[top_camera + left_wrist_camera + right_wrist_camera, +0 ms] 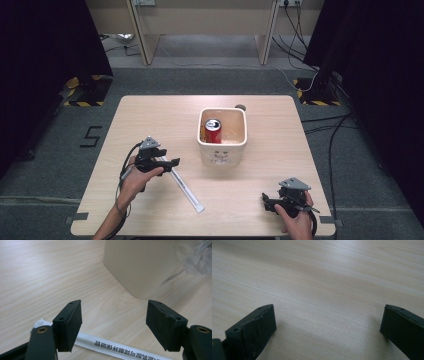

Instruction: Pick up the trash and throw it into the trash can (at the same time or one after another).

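A long white paper sleeve with black print (187,190) lies slantwise on the wooden table (150,115). My left gripper (172,162) hovers over its far end, jaws open. In the left gripper view the sleeve (112,347) runs beneath and between the jaws of that gripper (113,312), and neither pad touches it. A cream square bin (222,155) stands at the table's middle with a red can (213,131) upright inside. My right gripper (265,200) rests near the front right corner, open over bare wood (327,315).
The bin's wall (142,265) rises just beyond the left gripper, with crinkled clear plastic (200,257) at its right. A small dark round object (240,106) sits behind the bin. Cables trail on the floor to the right of the table.
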{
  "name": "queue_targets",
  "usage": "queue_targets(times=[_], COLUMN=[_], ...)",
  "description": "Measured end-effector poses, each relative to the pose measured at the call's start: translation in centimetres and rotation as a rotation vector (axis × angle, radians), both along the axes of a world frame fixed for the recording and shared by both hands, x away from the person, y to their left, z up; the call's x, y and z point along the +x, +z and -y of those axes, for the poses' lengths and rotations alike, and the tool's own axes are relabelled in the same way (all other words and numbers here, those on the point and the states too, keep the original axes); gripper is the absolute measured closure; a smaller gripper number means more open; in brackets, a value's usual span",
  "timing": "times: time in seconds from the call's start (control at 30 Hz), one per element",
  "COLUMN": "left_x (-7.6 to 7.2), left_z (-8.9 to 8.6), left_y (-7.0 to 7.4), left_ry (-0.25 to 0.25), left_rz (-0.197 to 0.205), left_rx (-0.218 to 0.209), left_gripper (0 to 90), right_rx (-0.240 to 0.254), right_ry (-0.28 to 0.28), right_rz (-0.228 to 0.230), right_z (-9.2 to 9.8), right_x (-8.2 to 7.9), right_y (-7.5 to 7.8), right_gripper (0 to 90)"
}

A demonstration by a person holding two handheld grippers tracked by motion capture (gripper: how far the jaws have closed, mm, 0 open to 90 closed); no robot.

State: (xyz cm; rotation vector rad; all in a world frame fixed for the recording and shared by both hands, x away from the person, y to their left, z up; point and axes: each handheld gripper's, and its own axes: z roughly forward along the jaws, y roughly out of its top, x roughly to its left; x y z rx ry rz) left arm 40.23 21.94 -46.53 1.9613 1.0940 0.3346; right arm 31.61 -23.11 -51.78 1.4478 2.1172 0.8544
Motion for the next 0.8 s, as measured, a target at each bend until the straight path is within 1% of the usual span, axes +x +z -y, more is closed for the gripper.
queue_targets(times=[0.1,0.17,0.3,0.43,0.57,0.6,0.63,0.8], left_x=[-0.2,-0.3,-0.8,-1.3,-1.5,-1.4,-1.4,-1.3], left_z=[0.1,0.1,0.2,0.5,0.9,1.1,1.2,1.3], left_y=[-0.7,-1.2,-2.0,-2.8,-3.6,-3.8,-3.9,-4.3], left_ry=[0.005,0.011,0.018,0.019,0.027,0.027,0.033,0.05], left_rz=[-0.005,-0.011,-0.025,-0.045,-0.066,-0.071,-0.071,-0.072], left_rx=[0.023,0.03,0.028,0.035,0.039,0.05,0.051,0.086], left_gripper=[28.7,28.5,27.1,25.3,24.3,23.9,23.9,23.9], right_rx=[0.0,0.0,0.0,0.0,0.0,0.0,0.0,0.0], right_ry=[0.0,0.0,0.001,0.0,0.0,0.0,0.0,0.001], right_rz=[0.0,0.0,0.0,0.0,0.0,0.0,0.0,0.0], right_z=[0.0,0.0,0.0,0.0,0.0,0.0,0.0,0.0], right_x=[0.0,0.0,0.0,0.0,0.0,0.0,0.0,0.0], right_y=[0.0,0.0,0.0,0.0,0.0,0.0,0.0,0.0], right_gripper=[0.2,0.2,0.2,0.2,0.2,0.2,0.2,0.2])
